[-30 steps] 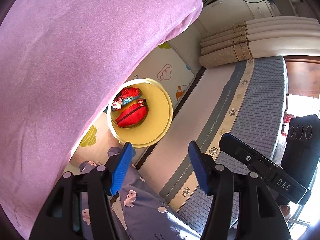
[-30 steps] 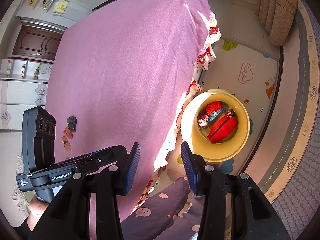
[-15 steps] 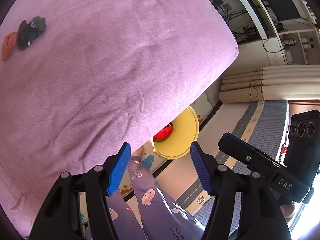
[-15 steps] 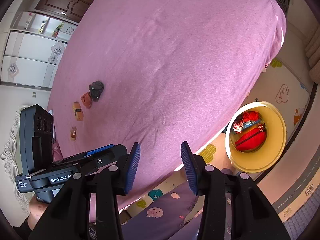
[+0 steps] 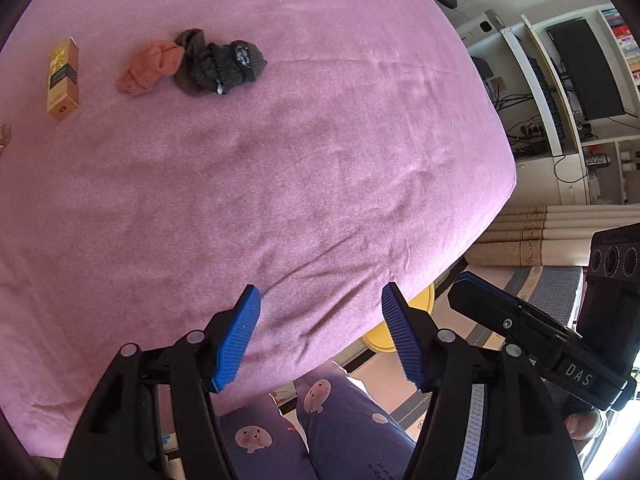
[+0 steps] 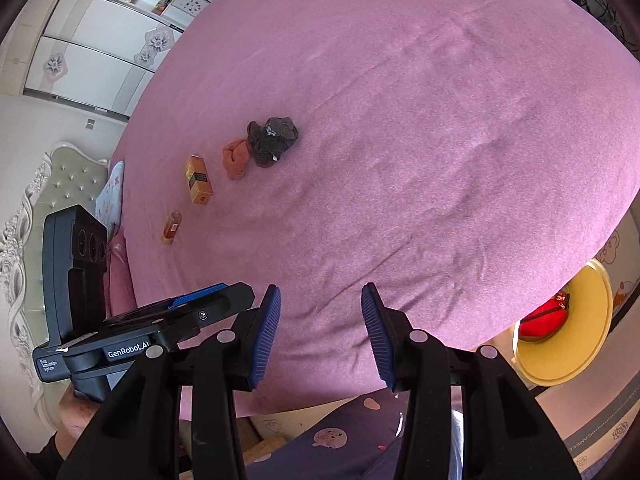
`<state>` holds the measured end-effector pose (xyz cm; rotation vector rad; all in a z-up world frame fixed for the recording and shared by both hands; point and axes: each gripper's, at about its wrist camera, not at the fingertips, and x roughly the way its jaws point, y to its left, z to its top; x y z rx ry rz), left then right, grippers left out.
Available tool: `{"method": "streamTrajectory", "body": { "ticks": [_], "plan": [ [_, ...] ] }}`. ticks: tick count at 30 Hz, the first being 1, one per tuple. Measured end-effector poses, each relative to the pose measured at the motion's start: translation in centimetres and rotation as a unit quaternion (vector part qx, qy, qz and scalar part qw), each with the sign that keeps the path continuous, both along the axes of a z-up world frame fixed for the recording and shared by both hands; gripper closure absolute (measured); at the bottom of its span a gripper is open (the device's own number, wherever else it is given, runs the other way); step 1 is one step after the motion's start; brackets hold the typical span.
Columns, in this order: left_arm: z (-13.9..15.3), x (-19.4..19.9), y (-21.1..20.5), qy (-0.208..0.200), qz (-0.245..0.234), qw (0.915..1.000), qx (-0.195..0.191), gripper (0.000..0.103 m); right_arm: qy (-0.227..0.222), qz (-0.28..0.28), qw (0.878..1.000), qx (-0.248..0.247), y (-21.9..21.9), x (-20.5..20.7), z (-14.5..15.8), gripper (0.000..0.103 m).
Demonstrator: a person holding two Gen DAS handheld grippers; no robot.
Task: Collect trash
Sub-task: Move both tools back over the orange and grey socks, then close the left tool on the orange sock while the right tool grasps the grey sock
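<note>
On the pink bed (image 5: 300, 152) lie a yellow-brown carton (image 5: 63, 80), an orange sock (image 5: 150, 66) and a dark grey sock bundle (image 5: 220, 64). The right wrist view shows them far ahead: the carton (image 6: 199, 179), the orange sock (image 6: 237, 158), the grey bundle (image 6: 272, 138) and a small amber bottle (image 6: 172, 227). The yellow bin (image 6: 568, 336) stands on the floor beside the bed with red trash (image 6: 542, 316) in it. My left gripper (image 5: 320, 336) is open and empty above the bed's near edge. My right gripper (image 6: 320, 336) is open and empty too.
The bin's rim (image 5: 400, 340) peeks from under the bed edge in the left wrist view. Rolled mats (image 5: 560, 236) and a desk with a monitor (image 5: 588, 68) stand at the right. A padded headboard (image 6: 52, 184) and wardrobe doors (image 6: 96, 40) are at the left. My patterned trouser legs (image 5: 332, 432) are below.
Both grippers have swung up from the bin on the floor toward the bed top. The socks, carton and bottle have come into view, and the bin has slid to the edge.
</note>
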<state>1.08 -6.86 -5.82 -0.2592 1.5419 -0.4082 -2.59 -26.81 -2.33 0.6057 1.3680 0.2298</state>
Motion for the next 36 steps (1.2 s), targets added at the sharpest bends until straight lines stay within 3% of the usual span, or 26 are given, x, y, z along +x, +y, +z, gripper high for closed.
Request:
{"method": "streamTrajectory", "body": {
  "ticks": [8,16,20,36],
  "plan": [
    [0.5,2.2,4.1,-0.009,0.057,0.9983,-0.003,0.039,-0.008,0.051,0.999,-0.002,3.3,4.2,0.2,0.06],
    [-0.7,5.8,6.9,0.004,0.119,0.9928,0.006,0.035,0.003,0.084,0.996,-0.003,4.7,10.3,-1.4,0.06],
    [-1.5,8.2,7.9,0.006,0.138,0.9903,0.018,0.033,0.006,0.086,0.996,0.002,5.2,13.7,-2.1,0.052],
    [-7.7,16.4,10.2,0.047,0.17,0.9824,0.061,0.031,0.056,0.124,0.991,-0.005,8.1,23.1,-9.3,0.052]
  ]
}}
